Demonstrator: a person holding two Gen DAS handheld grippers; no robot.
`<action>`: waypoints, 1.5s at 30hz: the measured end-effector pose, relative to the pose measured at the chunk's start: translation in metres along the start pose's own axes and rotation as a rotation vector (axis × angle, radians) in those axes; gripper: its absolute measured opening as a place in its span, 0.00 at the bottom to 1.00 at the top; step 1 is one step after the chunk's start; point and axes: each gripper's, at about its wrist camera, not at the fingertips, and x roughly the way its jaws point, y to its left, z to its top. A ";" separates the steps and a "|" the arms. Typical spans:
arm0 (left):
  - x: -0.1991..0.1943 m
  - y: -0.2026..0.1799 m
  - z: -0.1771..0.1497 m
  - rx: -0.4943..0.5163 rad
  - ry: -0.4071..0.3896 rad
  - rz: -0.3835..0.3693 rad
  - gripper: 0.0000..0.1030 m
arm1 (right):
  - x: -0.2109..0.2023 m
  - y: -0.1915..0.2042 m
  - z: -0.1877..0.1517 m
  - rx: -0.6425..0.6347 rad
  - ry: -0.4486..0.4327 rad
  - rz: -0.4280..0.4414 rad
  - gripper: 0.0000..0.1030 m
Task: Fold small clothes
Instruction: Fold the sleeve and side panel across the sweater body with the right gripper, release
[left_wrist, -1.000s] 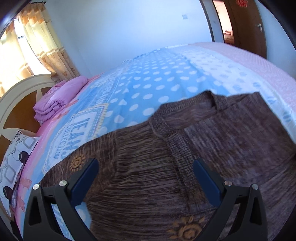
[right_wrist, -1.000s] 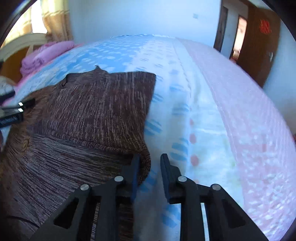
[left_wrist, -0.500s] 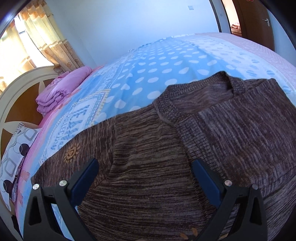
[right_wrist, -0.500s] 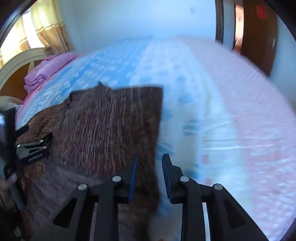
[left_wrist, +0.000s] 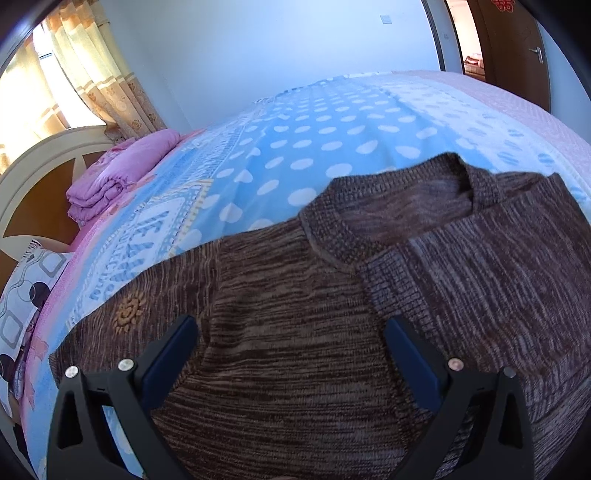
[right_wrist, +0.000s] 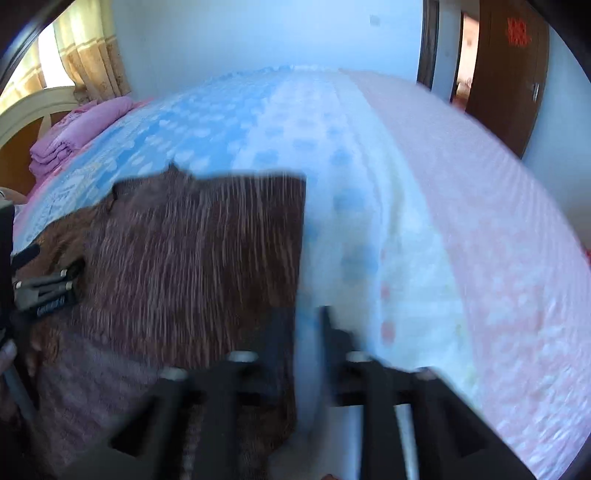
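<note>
We see the brown marled knit sweater (left_wrist: 295, 332) flat on the blue polka-dot bedspread (left_wrist: 332, 129), left gripper (left_wrist: 291, 332) spread wide above it, right gripper (right_wrist: 308, 325) just opening, sweater edge released.

Bedspread (left_wrist: 155, 236) bears large pale lettering, possibly "IE A…"; rest unreadable.

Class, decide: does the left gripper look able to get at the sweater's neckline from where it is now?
Probably yes. The left gripper is open above the brown sweater, and the neckline lies exposed just ahead of its fingers, with nothing on the knit between.
</note>
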 end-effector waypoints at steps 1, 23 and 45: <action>0.000 0.000 0.001 -0.001 -0.002 0.002 1.00 | 0.003 0.002 0.007 0.000 -0.011 0.000 0.44; 0.023 0.014 0.000 -0.128 0.091 -0.142 1.00 | -0.012 0.007 0.011 -0.001 -0.066 0.081 0.11; -0.001 0.026 -0.010 -0.126 0.057 -0.169 1.00 | 0.006 0.030 -0.028 -0.101 0.040 -0.011 0.25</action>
